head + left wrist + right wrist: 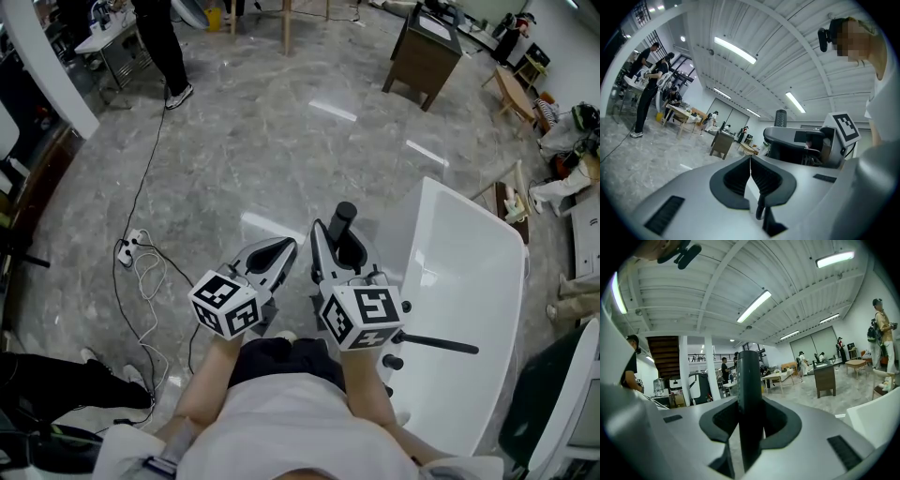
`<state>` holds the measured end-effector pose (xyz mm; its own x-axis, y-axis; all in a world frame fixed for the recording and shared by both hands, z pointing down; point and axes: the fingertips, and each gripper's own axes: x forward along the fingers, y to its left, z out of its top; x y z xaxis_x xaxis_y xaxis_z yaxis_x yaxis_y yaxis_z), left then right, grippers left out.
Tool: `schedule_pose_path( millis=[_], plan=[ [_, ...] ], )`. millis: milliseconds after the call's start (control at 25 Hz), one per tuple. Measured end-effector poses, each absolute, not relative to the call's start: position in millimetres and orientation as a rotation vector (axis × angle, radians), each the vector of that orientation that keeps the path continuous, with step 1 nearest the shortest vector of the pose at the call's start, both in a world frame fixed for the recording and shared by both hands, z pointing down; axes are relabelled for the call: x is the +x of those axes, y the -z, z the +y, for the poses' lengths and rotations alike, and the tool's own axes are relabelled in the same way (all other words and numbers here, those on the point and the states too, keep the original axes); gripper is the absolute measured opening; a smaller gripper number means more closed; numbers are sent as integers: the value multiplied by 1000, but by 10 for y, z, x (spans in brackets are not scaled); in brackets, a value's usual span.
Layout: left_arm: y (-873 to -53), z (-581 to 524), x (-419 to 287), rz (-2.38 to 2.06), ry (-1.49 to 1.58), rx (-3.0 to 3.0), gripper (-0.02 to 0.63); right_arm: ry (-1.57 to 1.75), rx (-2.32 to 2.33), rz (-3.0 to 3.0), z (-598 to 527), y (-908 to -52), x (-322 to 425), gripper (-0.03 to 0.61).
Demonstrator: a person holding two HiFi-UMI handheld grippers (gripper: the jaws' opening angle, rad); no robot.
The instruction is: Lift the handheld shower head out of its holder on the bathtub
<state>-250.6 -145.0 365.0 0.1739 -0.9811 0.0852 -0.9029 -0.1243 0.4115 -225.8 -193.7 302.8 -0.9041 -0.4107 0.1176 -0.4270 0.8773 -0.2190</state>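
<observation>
Right gripper [336, 246] is clamped on the shower head [344, 228]: the dark cylindrical handle stands upright between its fingers [779, 423], pads pressing it on both sides, top end sticking up well past the fingertips (the right gripper view shows it dead centre, filling the gap). Left gripper [272, 253] is empty, fingers [730, 180] shut tip to tip with nothing between them, sitting just beside the right one at about the same height. The shower head is off the bathtub [469, 272], near its left rim and over the floor [281, 131], not touching the white edge. No hose can be made out from here. A black spout [441, 345] runs level across the near rim of the bathtub, just right of the right gripper's marker cube, with dark knobs [394, 361] below it. That is the tight side. Ahead and to the left there is wide open marble floor. A white cable [145, 281] lies on it off to the left, well apart from both grippers. A wooden cabinet [427, 47] and a standing person [164, 47] are far off at the top of the head view.
</observation>
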Motion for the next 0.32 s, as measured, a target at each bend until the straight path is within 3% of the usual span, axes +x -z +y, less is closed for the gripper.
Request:
schedule_pose_path(
  millis=[320],
  plan=[
    [-3639, -1446, -2417, -1790, 294, 2085, 12, -385, 640, -2988, -1893, -3006, -2181, 127]
  ],
)
